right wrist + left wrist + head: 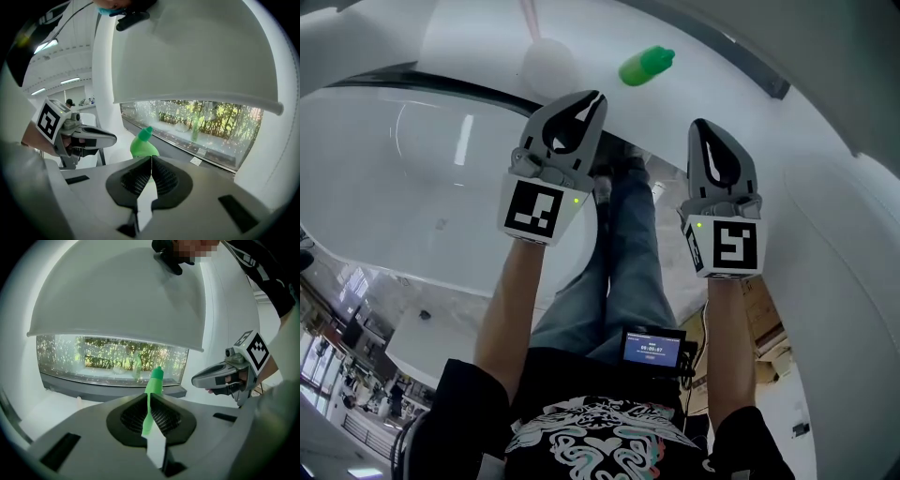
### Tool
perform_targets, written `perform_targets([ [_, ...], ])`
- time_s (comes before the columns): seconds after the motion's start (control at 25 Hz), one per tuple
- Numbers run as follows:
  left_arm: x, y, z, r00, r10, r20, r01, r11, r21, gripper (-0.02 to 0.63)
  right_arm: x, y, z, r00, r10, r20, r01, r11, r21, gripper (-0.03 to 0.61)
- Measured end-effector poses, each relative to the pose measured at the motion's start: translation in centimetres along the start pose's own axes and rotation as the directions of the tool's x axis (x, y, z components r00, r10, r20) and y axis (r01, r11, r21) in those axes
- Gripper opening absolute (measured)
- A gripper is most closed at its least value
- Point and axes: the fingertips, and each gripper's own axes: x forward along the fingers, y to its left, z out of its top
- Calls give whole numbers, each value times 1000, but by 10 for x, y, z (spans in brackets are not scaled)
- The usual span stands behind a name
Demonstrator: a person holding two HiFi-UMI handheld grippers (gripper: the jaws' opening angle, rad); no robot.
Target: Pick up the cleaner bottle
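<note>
Both grippers are closed and empty right now: the left gripper has its jaws pressed together, same deal with the right gripper. The cleaner bottle is the green one on the white ledge by the window, out ahead of the tips and roughly in line with the gap between them. It looks to be standing upright, cap on top, going by the gripper views. From the left gripper view it's dead ahead on the jaw line; from the right one it sits a bit left of centre. I'd call the left slightly nearer, but it's close. Either one would need to open first. No brand or label I can read on the bottle, and the little screen at the person's waist shows digits too small to make out.
</note>
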Motion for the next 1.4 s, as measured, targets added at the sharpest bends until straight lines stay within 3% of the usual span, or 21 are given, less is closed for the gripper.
perform_targets([
  [0.4, 31, 1, -21, 999, -40, -36, 43, 995, 93, 18, 24, -12, -10, 1000, -9, -7, 9, 1000, 14, 26],
  [0.72, 40, -1, -21, 993, -104, 55, 103, 994, 28, 29, 34, -22, -16, 1000, -24, -11, 24, 999, 35, 26],
  [0.84, 36, -2, -31, 992, -120, 33, 120, 993, 11, 127, 33, -29, -21, 999, -35, -19, 36, 998, 48, 26],
  [0.92, 34, -6, -44, 990, -141, -14, 142, 989, 46, 159, 34, -30, -25, 999, -32, -29, 33, 998, 54, 26],
  [1.04, 41, -5, -52, 988, -142, -55, 147, 984, 98, 190, 38, -28, -28, 999, -19, -36, 21, 998, 53, 26],
  [1.2, 60, -1, -44, 992, -122, -30, 125, 980, 152, 250, 42, -27, -30, 999, -9, -43, 11, 998, 55, 26],
  [1.4, 79, -9, -45, 987, -151, -56, 159, 967, 198, 268, 44, -29, -32, 999, -12, -50, 16, 997, 69, 26],
])
